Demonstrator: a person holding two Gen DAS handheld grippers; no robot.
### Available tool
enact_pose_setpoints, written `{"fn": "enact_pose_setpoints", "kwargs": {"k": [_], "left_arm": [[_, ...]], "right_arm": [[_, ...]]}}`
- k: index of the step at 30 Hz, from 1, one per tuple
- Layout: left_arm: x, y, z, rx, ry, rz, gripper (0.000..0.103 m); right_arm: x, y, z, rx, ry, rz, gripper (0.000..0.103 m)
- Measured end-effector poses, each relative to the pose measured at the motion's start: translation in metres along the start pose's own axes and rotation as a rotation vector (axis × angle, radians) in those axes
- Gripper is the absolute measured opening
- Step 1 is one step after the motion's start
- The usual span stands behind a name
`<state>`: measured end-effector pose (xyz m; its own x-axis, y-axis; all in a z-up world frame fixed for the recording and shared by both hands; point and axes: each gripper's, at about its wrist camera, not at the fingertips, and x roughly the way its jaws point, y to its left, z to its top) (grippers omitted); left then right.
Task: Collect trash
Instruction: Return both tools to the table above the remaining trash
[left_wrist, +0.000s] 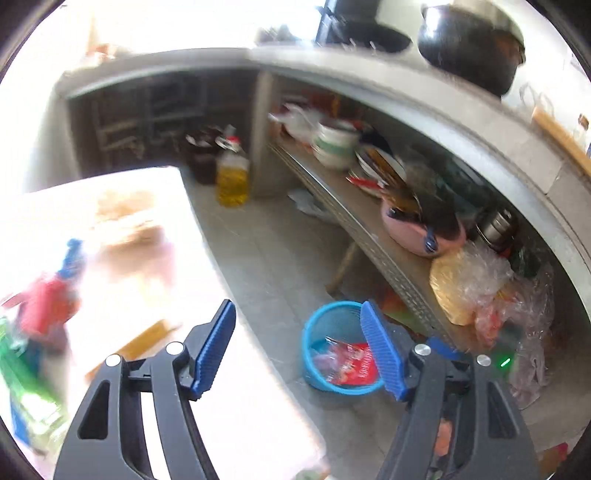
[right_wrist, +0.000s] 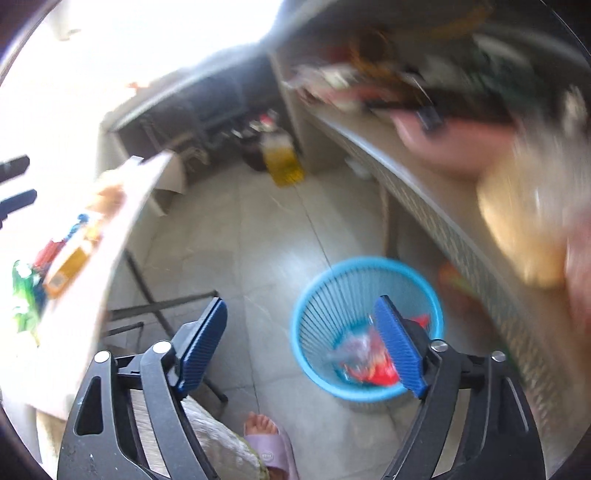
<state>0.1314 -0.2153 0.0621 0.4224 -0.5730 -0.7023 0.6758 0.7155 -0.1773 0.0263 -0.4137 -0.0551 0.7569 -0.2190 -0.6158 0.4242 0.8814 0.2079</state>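
The white bench (left_wrist: 122, 258) stands beside the grey tiled floor (right_wrist: 266, 229). On the floor sits the round blue slatted plastic basket (right_wrist: 321, 306), holding red and clear crumpled wrappers (right_wrist: 364, 360). The left gripper (left_wrist: 299, 349) and right gripper (right_wrist: 301, 345) hold nothing, jaws spread wide.

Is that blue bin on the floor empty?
No. The blue bin already has a red wrapper and some clear plastic lying at its bottom.
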Motion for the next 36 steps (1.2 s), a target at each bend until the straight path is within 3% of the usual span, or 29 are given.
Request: {"fn": "enact_pose_setpoints", "kwargs": {"k": [9, 15, 20, 27, 30, 36], "left_arm": [[-0.105, 0.081, -0.064, -0.102, -0.140, 0.075, 0.071], [-0.147, 0.132, -0.109, -0.168, -0.179, 0.133, 0.071], [-0.165, 0.157, -0.134, -0.218, -0.216, 0.159, 0.071], [-0.174, 0.194, -0.156, -0.313, -0.207, 0.178, 0.071], [-0.175, 0.207, -0.159, -0.361, -0.200, 0.168, 0.071], [-0.178, 0.222, -0.163, -0.390, -0.198, 0.175, 0.071]], "right_arm": [[-0.024, 0.128, 0.039, -0.476, -0.104, 0.248, 0.095], [-0.022, 0.227, 0.042, -0.905, -0.067, 0.453, 0.095], [0.004, 0.294, 0.030, -1.220, 0.023, 0.537, 0.095], [0.070, 0.340, 0.021, -1.476, 0.281, 0.535, 0.095], [0.087, 0.352, 0.024, -1.538, 0.363, 0.530, 0.095], [0.112, 0.371, 0.030, -1.545, 0.475, 0.560, 0.095]]}}
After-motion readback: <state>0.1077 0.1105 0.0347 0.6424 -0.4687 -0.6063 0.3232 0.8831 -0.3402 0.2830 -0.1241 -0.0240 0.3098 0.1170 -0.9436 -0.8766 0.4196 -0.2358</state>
